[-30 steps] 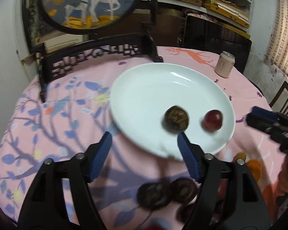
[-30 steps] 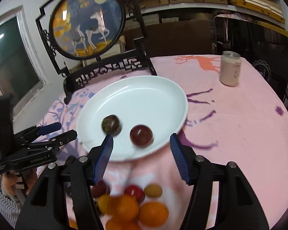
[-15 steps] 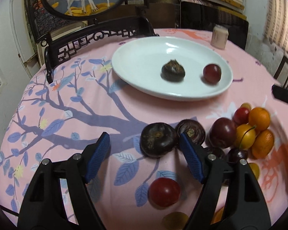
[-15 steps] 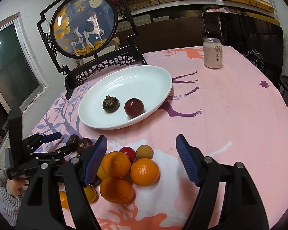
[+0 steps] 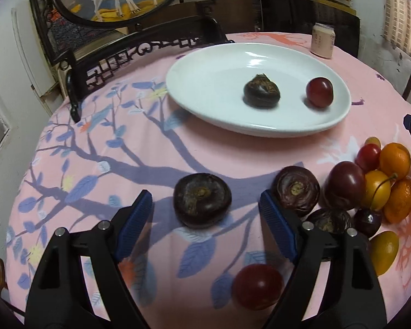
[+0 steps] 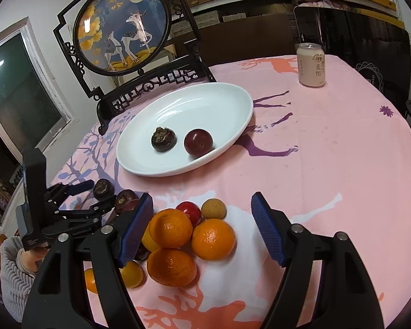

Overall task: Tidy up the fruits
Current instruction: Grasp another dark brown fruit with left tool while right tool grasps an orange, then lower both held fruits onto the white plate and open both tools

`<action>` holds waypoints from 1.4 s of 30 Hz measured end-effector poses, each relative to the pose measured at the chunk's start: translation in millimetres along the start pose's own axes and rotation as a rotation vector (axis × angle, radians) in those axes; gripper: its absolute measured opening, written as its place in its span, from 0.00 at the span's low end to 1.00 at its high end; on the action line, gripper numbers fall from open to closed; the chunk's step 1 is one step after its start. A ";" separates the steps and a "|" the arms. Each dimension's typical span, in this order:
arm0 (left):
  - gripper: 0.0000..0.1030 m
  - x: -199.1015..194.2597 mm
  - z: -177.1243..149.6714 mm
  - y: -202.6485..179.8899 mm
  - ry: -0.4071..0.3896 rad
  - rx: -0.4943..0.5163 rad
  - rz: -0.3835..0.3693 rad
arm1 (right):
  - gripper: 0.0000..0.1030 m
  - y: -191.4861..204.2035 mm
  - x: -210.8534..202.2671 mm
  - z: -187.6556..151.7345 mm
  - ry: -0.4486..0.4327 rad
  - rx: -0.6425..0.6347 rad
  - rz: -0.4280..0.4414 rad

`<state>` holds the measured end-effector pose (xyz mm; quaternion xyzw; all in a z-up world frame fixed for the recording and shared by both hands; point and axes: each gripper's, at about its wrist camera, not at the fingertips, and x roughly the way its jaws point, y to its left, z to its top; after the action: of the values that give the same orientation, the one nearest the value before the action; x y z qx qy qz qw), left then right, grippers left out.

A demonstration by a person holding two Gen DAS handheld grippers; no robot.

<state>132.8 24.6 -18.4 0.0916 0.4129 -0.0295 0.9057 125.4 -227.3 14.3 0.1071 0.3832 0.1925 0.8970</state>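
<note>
Between the wide-spread blue pads of the left gripper [image 5: 205,216], at the lower centre of the left wrist view, a dark water chestnut [image 5: 202,203] is seen lying on the pink tablecloth [image 5: 96,164], untouched by either pad. A second dark chestnut [image 5: 296,190] is found just beyond the right-hand pad. The right gripper [image 6: 202,227] has just been opening; its jaws are held wide, and an orange [image 6: 213,239] from the fruit pile is framed between them without being pressed. Higher in both views, a white plate [image 6: 233,101] is set, with one chestnut [image 6: 163,139] and a red plum [image 6: 198,142] on it. A drink can [image 6: 312,64] is placed upper right.
</note>
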 end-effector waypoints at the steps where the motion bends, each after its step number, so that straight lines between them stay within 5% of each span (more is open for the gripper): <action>1: 0.65 2.1 0.1 2.2 0.011 -0.010 -0.012 | 0.72 -1.2 1.1 -0.1 0.006 0.008 0.003; 4: 0.48 5.0 0.9 10.6 0.020 -0.059 -0.057 | 0.72 -4.3 5.6 -0.9 0.027 0.026 0.007; 7: 0.42 3.7 0.7 11.2 0.015 -0.066 -0.055 | 0.72 -7.0 10.6 -2.5 0.055 0.039 0.019; 15: 0.42 3.1 0.2 9.7 0.014 -0.063 -0.050 | 0.72 12.4 -5.6 -4.0 0.001 -0.020 0.105; 20: 0.42 3.4 0.2 9.8 0.014 -0.063 -0.050 | 0.46 31.3 13.2 -13.8 0.067 -0.122 0.071; 29: 0.42 3.6 -0.1 9.9 0.013 -0.062 -0.049 | 0.37 49.1 17.8 -24.8 0.035 -0.278 -0.061; 37: 0.42 -13.3 8.3 19.1 -0.038 -0.111 -0.073 | 0.36 34.0 2.2 2.1 -0.051 -0.165 -0.004; 42: 0.42 -20.7 48.0 13.7 -0.089 -0.126 -0.075 | 0.36 30.3 38.2 48.6 -0.044 -0.097 -0.002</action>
<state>156.6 28.4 29.9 0.0173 0.3766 -0.0416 0.9253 177.0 -185.7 33.1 0.0671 0.3536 0.2075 0.9096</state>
